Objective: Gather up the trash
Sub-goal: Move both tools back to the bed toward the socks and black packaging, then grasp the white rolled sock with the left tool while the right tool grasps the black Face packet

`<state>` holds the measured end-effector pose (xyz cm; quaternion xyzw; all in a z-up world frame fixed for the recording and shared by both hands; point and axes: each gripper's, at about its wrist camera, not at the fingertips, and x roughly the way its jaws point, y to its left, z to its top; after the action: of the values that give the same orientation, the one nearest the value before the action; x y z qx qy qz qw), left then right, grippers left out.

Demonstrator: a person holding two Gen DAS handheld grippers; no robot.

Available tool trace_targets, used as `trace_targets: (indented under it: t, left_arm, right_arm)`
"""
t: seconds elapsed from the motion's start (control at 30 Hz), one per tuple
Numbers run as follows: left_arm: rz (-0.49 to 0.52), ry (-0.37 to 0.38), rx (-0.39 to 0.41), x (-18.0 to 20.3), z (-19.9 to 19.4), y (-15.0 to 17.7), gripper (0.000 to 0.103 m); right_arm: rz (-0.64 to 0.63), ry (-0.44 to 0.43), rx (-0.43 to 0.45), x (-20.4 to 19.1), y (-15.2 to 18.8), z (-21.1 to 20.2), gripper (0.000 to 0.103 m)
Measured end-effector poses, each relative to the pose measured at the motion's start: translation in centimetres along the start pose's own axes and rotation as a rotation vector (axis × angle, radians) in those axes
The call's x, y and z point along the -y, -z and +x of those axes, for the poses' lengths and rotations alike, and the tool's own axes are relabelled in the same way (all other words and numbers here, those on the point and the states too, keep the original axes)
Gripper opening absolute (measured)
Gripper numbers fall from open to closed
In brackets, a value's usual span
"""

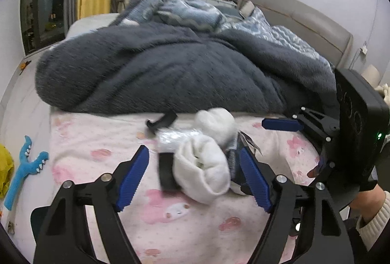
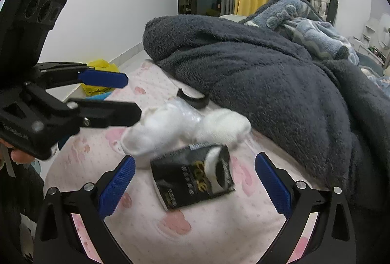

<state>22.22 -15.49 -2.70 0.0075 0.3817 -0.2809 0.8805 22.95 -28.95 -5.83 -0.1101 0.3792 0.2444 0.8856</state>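
STEP: reaching for trash on pink sheet [image 2: 219,227] | LEFT: left gripper [image 1: 195,173] spread wide around white sock [image 1: 202,173], not pressing | RIGHT: right gripper [image 2: 195,186] spread wide around black wrapper [image 2: 192,176], probably sock packaging | NEXT: lower, pinch wrapper.

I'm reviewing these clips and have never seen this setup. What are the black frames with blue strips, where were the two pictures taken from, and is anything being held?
No robot here: a person holds a hand-held gripper in each hand, with a fisheye camera on each looking along its blue-padded fingers. One picture looks out from the left gripper, the other from the right gripper. Both are open and hold nothing. On the pink patterned bedsheet lie two rolled white socks, a crinkled clear plastic wrapper, a black curved plastic hook and a black printed sock-packaging card. A dark grey fleece blanket is heaped behind.
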Motion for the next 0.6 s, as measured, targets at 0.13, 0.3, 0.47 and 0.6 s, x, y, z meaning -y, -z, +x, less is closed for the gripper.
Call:
trace_targets:
  t: [0.13,0.3,0.47,0.6]
  left_arm:
    - [0.016,-0.031,-0.059,0.8,1.7,0.3,0.072]
    - [-0.011,-0.064,-0.109,0.6,3.4,0.5,0.065]
    - [-0.063,-0.034,-0.12,0.1,3.8,0.4,0.057]
    - [-0.081,-0.031,-0.125,-0.1,4.1,0.4,0.052]
  right_arm:
    - [0.006,-0.001,-0.011,0.7,0.8,-0.1,0.099]
    - [0.019,-0.004,-0.016,1.3,1.6,-0.3,0.099]
    - [0.012,-0.017,-0.022,1.5,2.2,-0.2,0.099]
    - [0.008,-0.032,-0.022,1.3,2.3,0.0,0.099]
